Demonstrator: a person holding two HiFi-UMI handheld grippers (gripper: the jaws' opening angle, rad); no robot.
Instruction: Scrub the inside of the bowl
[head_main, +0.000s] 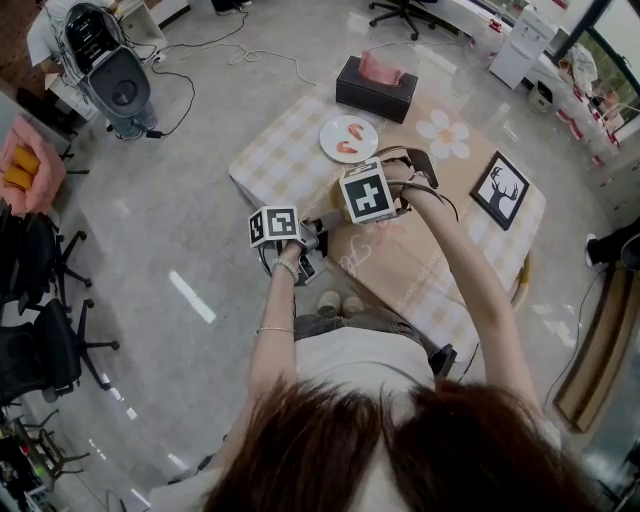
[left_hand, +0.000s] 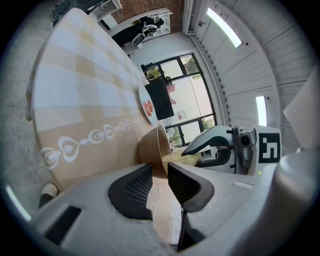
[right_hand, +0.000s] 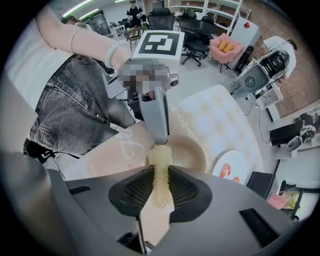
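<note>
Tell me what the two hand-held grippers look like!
The left hand-held gripper and right hand-held gripper are pale grey, with black ribbed pads and a cube of black-and-white square markers each. The person wears bracelets on the left wrist.

There is one tan bowl (right_hand: 190, 150) and one yellow scrubbing pad (right_hand: 161, 160). There are two grippers, the left gripper (left_hand: 159, 172) and the right gripper (right_hand: 161, 175), each carrying one marker cube (head_main: 273, 225). One table (head_main: 265, 160) bears one white plate (head_main: 330, 138) with two orange-red pieces of food (head_main: 352, 128), one black tissue box (head_main: 375, 92) and one framed deer picture (head_main: 500, 190). One pink chair (head_main: 45, 180) stands on the floor.
</note>
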